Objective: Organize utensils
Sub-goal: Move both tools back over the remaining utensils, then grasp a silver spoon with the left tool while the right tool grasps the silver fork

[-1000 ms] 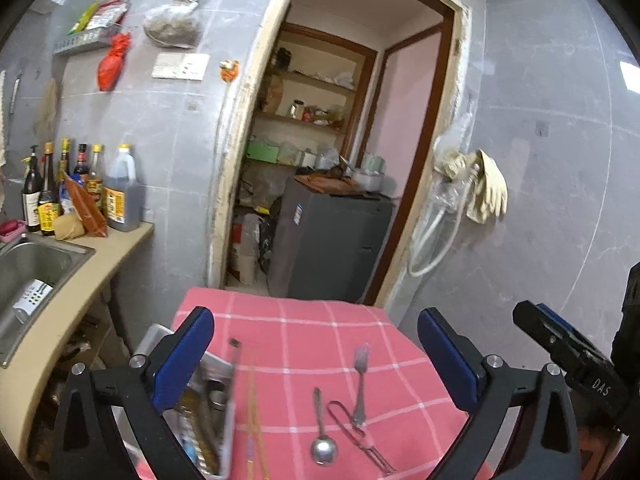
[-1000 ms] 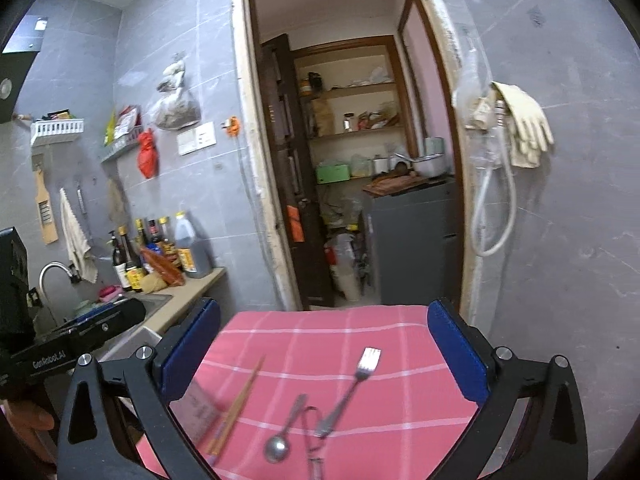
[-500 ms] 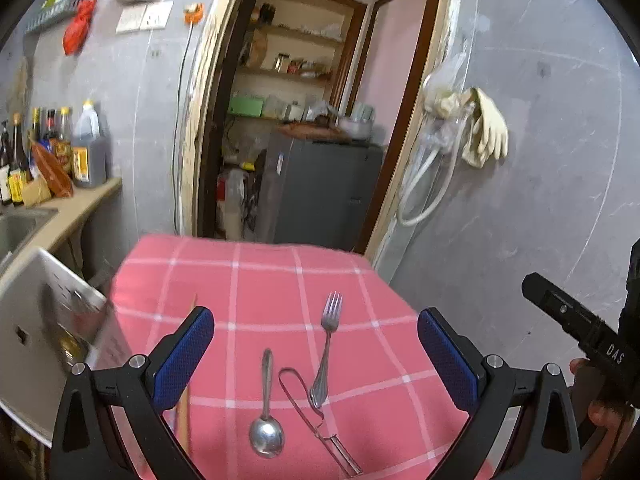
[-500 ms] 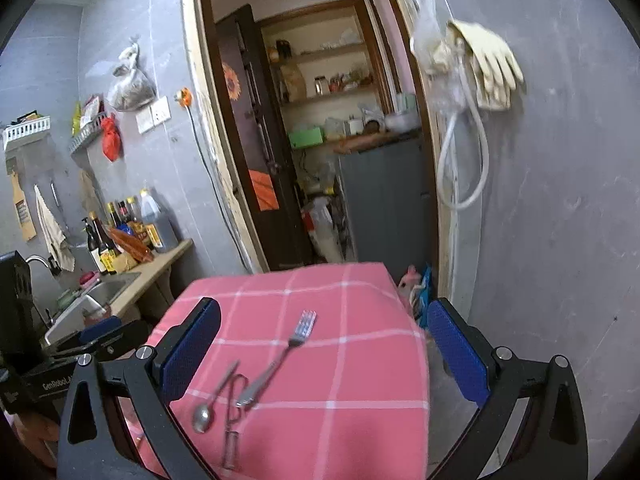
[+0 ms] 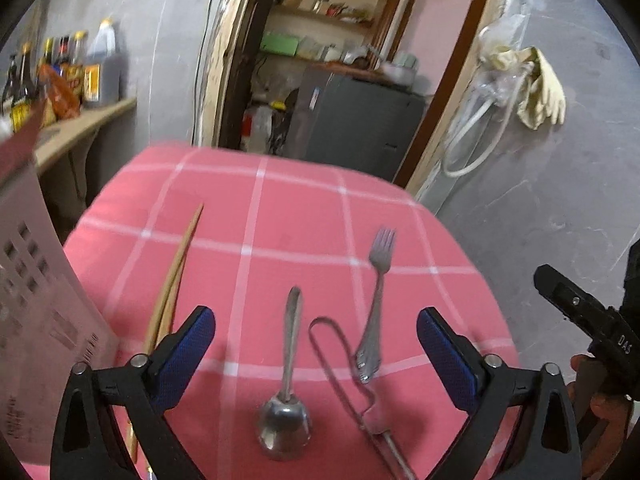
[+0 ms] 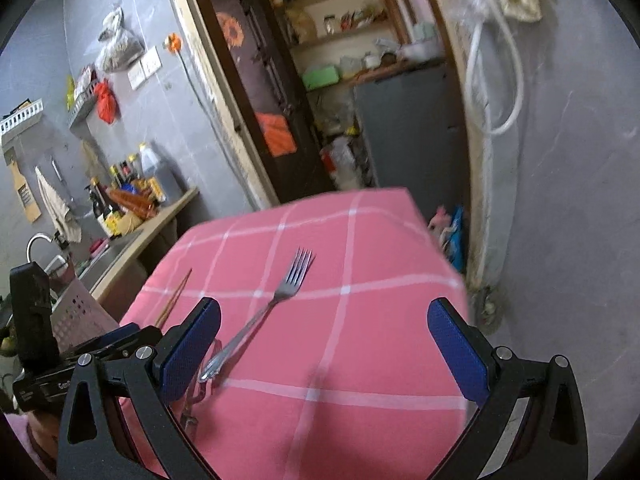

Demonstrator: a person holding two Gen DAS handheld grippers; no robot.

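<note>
A home kitchen is shown: sauce bottles (image 6: 120,196) are lined up on a counter (image 6: 160,220) beside a sink tap (image 6: 38,242), and pantry shelves (image 6: 340,36) are seen through a doorway

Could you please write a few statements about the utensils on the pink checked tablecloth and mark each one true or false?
1. The silver metal fork lies with its tines toward the doorway. True.
2. The left tongs are shut on the silver metal spoon. False: they are open above it, holding nothing.
3. The pair of wooden chopsticks lies left of the spoon. True.
4. The bent wire utensil lies between spoon and fork. True.
5. The right tongs grip the fork. False: they are open and empty.
6. The fork stands in the perforated pale plastic basket. False: it lies on the pink checked tablecloth.
</note>
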